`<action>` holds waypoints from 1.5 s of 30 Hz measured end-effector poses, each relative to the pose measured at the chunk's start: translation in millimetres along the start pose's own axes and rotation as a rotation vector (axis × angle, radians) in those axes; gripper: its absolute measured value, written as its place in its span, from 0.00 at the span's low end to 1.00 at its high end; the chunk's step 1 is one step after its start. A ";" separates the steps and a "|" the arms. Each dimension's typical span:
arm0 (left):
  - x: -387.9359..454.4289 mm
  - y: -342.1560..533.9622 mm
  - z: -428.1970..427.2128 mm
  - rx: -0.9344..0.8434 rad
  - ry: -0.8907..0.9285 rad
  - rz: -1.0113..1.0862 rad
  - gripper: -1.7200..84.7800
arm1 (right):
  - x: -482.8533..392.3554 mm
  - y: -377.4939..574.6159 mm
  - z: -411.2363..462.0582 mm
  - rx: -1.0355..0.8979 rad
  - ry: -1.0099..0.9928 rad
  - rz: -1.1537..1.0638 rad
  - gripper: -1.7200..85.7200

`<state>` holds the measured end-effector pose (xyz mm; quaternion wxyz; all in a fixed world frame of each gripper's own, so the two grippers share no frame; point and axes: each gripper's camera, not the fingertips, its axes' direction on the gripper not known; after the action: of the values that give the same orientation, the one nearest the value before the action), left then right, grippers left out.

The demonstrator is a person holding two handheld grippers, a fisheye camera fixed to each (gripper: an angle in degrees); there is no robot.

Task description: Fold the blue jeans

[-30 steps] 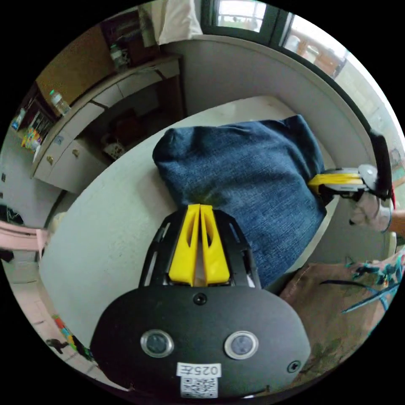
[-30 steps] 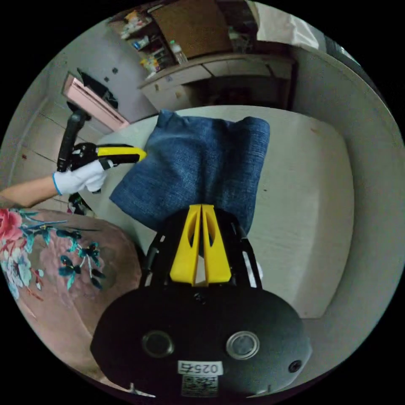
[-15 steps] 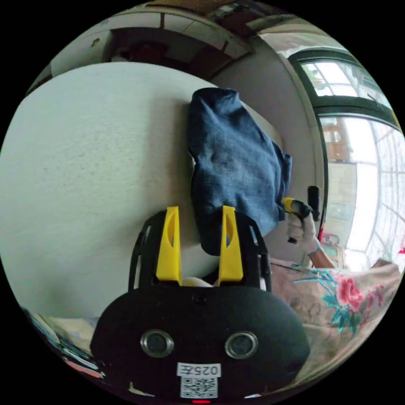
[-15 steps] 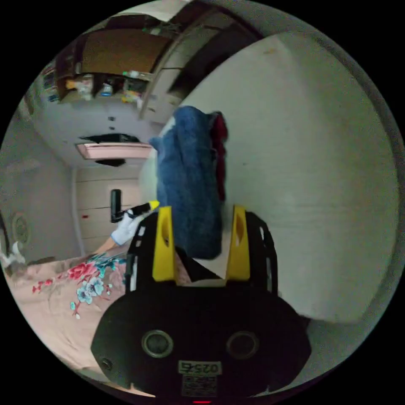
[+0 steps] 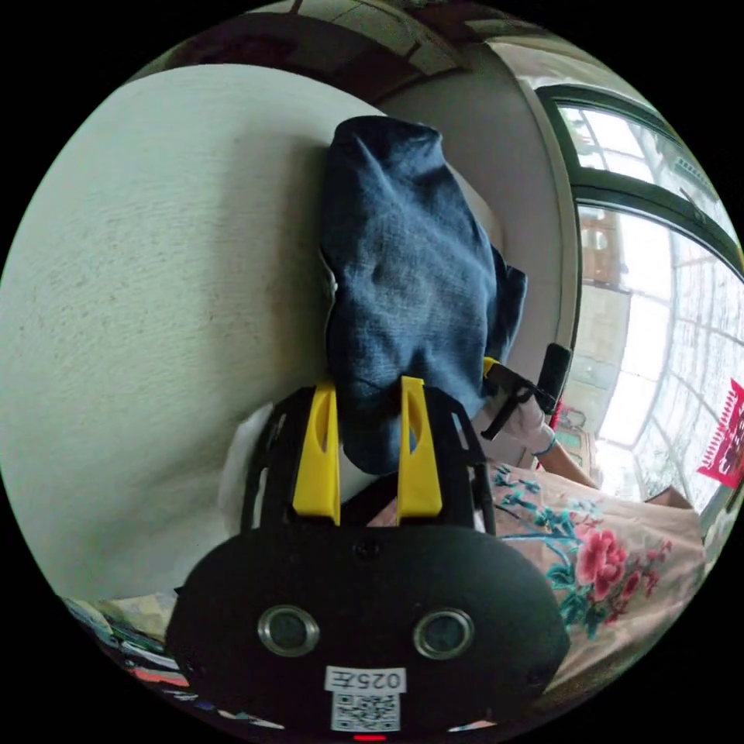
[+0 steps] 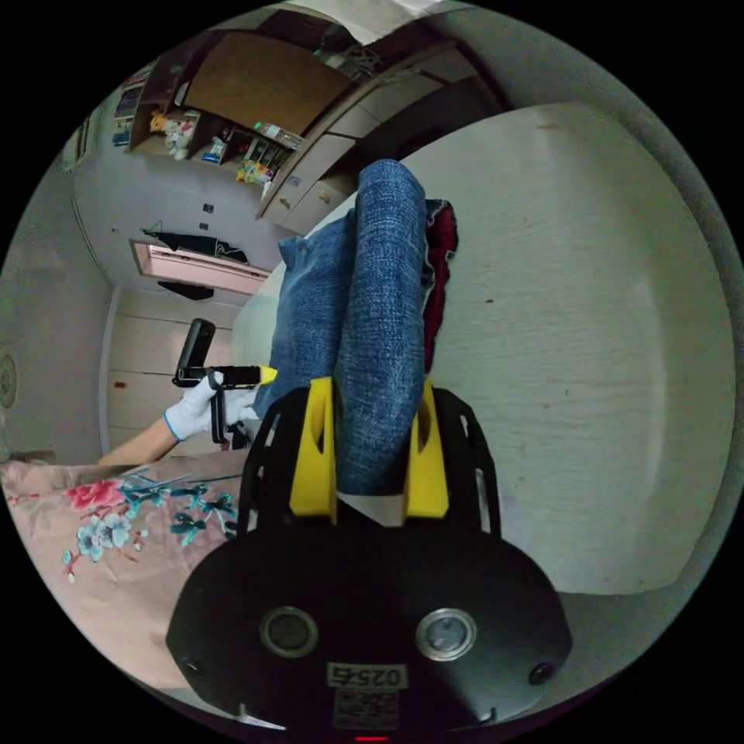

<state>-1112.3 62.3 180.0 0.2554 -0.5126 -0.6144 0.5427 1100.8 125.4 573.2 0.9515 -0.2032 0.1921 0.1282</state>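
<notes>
I close both grippers' jaws back in around the folded blue jeans [image 5: 403, 256], left gripper [image 5: 368, 418] and right gripper [image 6: 370, 422] (released half a second ago), apparently to lift the bundle.

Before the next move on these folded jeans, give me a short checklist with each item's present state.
1. Left gripper straddles the jeans bundle, one finger on each side: ok.
2. Right gripper does the same at its end: ok.
3. Both fingers of each gripper pressing on the denim: cannot tell.
4. Bundle folded compactly, no leg trailing: ok in both views.
5. Red fabric showing at the bundle's edge, tucked in: not ok.
6. Jeans resting on the white table: cannot tell whether they rest or are lifted.
</notes>
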 end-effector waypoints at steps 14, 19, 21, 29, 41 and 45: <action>20.2 75.3 -203.1 0.093 0.210 -0.135 0.12 | 62.3 -58.7 125.3 -0.161 -0.026 0.071 0.14; -47.1 172.0 -328.6 0.227 0.314 -0.266 0.11 | 26.3 -73.1 242.0 -0.263 -0.069 0.005 0.13; -66.3 211.8 -377.8 0.289 0.319 -0.297 0.10 | 7.8 -79.7 290.0 -0.308 -0.074 -0.034 0.13; -92.7 398.6 -565.3 0.671 0.479 -0.471 0.10 | -92.0 -103.4 481.1 -0.542 -0.139 -0.296 0.13; -43.0 495.5 -751.0 1.249 0.403 -0.771 0.07 | -205.4 -147.9 731.8 -0.802 -0.091 -0.860 0.13; -55.7 471.6 -814.3 1.277 0.286 -0.920 0.06 | -219.6 -158.1 830.9 -0.844 -0.041 -0.972 0.13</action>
<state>-218.1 287.4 -16.0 0.7739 -0.0272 -0.2962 0.5591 1215.9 311.4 1419.3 0.7427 -0.6215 -0.0071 -0.2490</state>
